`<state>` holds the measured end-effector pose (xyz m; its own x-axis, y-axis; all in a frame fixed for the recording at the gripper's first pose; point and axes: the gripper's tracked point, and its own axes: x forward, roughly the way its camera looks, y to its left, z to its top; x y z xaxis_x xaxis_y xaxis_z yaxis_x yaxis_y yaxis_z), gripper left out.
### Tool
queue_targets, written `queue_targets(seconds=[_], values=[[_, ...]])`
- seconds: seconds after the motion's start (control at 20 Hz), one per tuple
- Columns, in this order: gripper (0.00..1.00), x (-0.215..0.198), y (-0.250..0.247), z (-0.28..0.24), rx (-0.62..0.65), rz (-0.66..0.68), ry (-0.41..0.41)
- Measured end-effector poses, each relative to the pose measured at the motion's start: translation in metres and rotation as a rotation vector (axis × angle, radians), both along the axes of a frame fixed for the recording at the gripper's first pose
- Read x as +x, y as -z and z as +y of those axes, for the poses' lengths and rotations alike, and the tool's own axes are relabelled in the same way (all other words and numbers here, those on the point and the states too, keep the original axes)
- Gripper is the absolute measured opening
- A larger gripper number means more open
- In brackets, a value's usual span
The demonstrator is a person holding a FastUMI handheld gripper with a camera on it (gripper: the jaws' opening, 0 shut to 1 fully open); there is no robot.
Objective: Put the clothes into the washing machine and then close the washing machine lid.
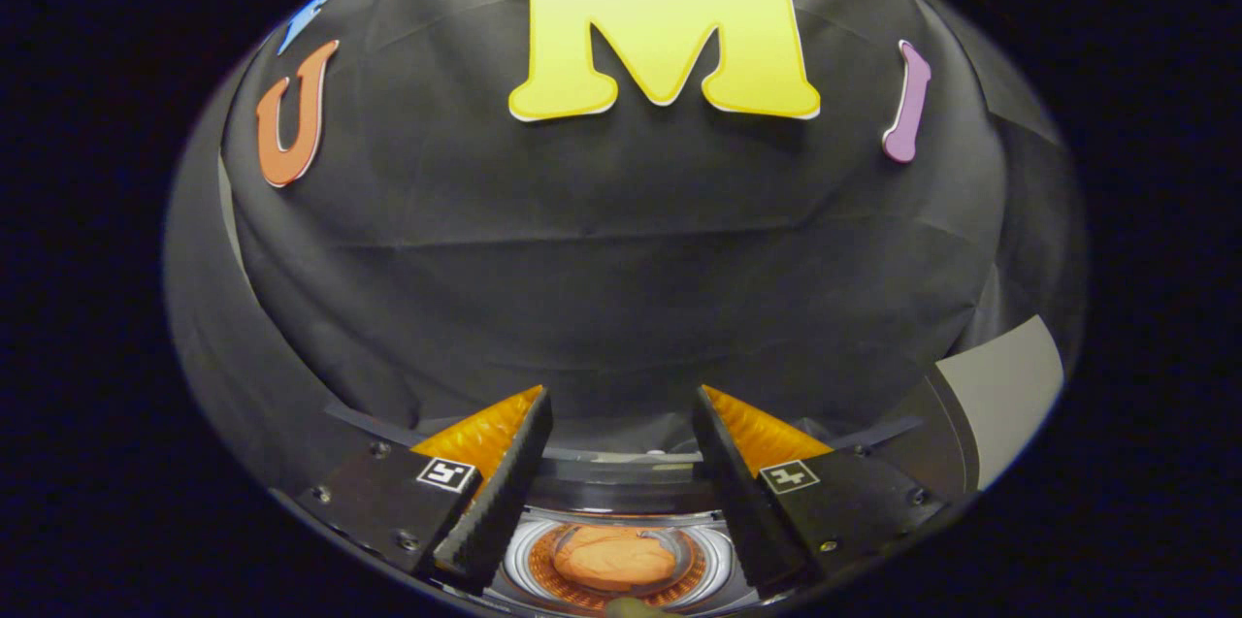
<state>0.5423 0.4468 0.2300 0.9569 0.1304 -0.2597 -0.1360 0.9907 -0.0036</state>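
your jaws point(621, 463) stand apart and empty, held above the washer point(621, 492), likely because the clothes point(613, 557) are already dropped in. clothes sit in the drum point(708, 560) below, between the 2 fingers: an orange, crumpled lump. lid looks still open; closing it seems next.

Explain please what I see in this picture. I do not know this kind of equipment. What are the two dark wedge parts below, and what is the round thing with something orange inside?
The camera rides on a hand-held gripper and looks forward along it. The two wedges are its fingers, standing apart and holding nothing. Below, between them, is the round opening of a washing machine, seen from above, with an orange cloth already lying in its drum. Behind is the booth's black cloth wall.
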Motion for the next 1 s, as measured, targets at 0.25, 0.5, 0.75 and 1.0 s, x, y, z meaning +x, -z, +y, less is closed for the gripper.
queue_targets(seconds=[0.25,0.5,0.75,1.0], values=[[0.92,-0.023,0.01,-0.002,-0.004,-0.014,-0.004],[0.92,-0.044,0.021,-0.003,-0.007,-0.008,-0.018],[0.92,-0.065,0.037,-0.005,-0.018,0.003,-0.036],[0.92,-0.083,0.057,-0.006,-0.023,0.032,-0.041]])
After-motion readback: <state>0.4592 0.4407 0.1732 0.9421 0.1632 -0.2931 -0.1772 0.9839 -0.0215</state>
